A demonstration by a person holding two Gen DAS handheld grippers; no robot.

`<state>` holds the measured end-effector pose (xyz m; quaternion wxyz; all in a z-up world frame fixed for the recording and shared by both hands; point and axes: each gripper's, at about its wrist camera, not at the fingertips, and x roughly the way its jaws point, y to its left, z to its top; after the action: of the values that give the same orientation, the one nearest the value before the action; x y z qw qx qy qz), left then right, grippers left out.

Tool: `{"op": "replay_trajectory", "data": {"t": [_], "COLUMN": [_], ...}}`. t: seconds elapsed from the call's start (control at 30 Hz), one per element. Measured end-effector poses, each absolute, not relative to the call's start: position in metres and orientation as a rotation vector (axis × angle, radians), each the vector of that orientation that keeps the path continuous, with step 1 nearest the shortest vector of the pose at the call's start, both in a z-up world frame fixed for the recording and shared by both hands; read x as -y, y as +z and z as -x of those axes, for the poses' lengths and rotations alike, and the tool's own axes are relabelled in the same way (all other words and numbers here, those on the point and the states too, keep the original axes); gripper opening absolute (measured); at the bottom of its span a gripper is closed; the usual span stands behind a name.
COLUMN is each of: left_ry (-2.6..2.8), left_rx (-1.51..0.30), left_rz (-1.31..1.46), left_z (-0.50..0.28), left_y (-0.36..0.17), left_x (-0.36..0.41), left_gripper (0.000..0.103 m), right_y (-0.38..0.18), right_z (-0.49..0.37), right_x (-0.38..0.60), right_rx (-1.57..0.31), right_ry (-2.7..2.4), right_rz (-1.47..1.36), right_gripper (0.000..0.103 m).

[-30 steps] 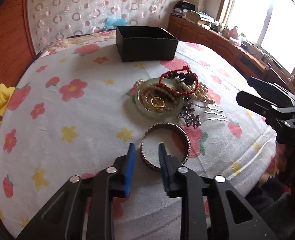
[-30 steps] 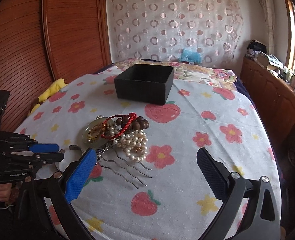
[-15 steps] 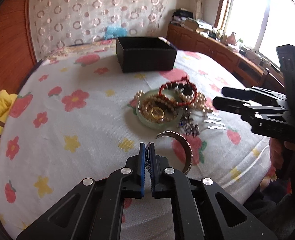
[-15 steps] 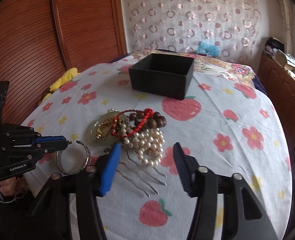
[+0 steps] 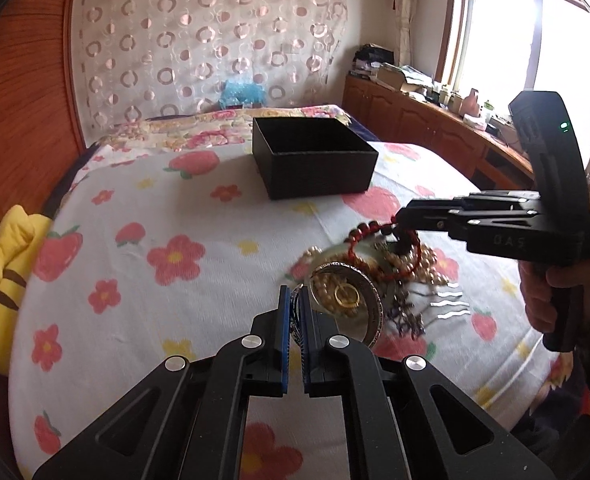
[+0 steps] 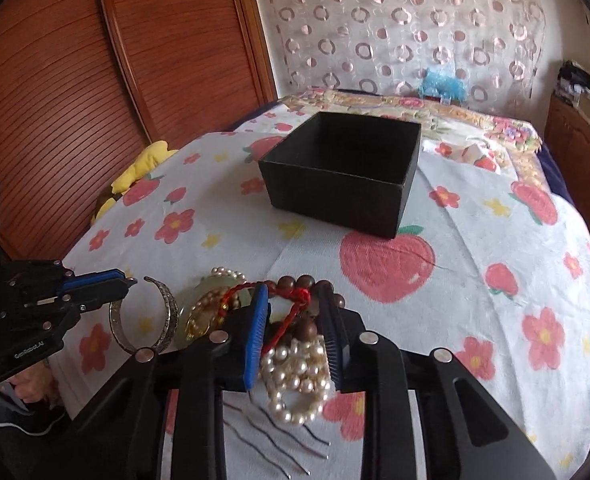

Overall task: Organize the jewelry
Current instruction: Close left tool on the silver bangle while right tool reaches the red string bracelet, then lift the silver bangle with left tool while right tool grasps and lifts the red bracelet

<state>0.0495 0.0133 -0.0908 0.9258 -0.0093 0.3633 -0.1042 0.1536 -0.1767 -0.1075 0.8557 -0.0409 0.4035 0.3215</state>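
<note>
My left gripper (image 5: pixel 294 300) is shut on the rim of a silver cuff bangle (image 5: pixel 375 312) and holds it lifted above the cloth; the bangle also shows in the right wrist view (image 6: pixel 167 312). My right gripper (image 6: pixel 295 308) is partly open, its fingers on either side of a red cord bracelet (image 6: pixel 295 300) with brown beads, above a pearl strand (image 6: pixel 295 376). A green dish (image 6: pixel 203 292) holds gold pieces. An open black box (image 5: pixel 315 160) stands further back and is also in the right wrist view (image 6: pixel 343 172).
Silver hair pins (image 6: pixel 279 436) lie on the flowered cloth (image 5: pixel 143 264) in front of the pearls. A yellow plush toy (image 5: pixel 3 280) lies at the left edge. A wooden headboard (image 6: pixel 155 60) rises on the left, wooden cabinets (image 5: pixel 427 128) on the right.
My left gripper closed on the bangle and raised it. My right gripper moved in over the jewelry pile and narrowed around the red bracelet.
</note>
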Motion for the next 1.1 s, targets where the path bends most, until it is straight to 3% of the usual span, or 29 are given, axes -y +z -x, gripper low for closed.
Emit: {"op": "replay_trajectory", "data": {"t": [0.2, 0.33, 0.43, 1.1], "left_ry": [-0.209, -0.208, -0.207, -0.224], "left_rx": [-0.726, -0.72, -0.718, -0.638], "left_rz": [0.021, 0.015, 0.014, -0.012], "left_z": [-0.056, -0.058, -0.059, -0.097], "left_y": [-0.085, -0.084, -0.083, -0.052], "left_x": [-0.015, -0.014, -0.015, -0.007], "left_gripper": [0.003, 0.003, 0.004, 0.004], "right_y": [-0.119, -0.118, -0.119, -0.03], "right_z": [-0.167, -0.166, -0.163, -0.164], "right_x": [0.174, 0.168, 0.164, 0.178], "right_rx": [-0.911, -0.913, -0.897, -0.668], "right_ry": [0.688, 0.706, 0.704, 0.714], "right_rz": [0.066, 0.099, 0.134, 0.171], "right_gripper": [0.029, 0.014, 0.01, 0.009]}}
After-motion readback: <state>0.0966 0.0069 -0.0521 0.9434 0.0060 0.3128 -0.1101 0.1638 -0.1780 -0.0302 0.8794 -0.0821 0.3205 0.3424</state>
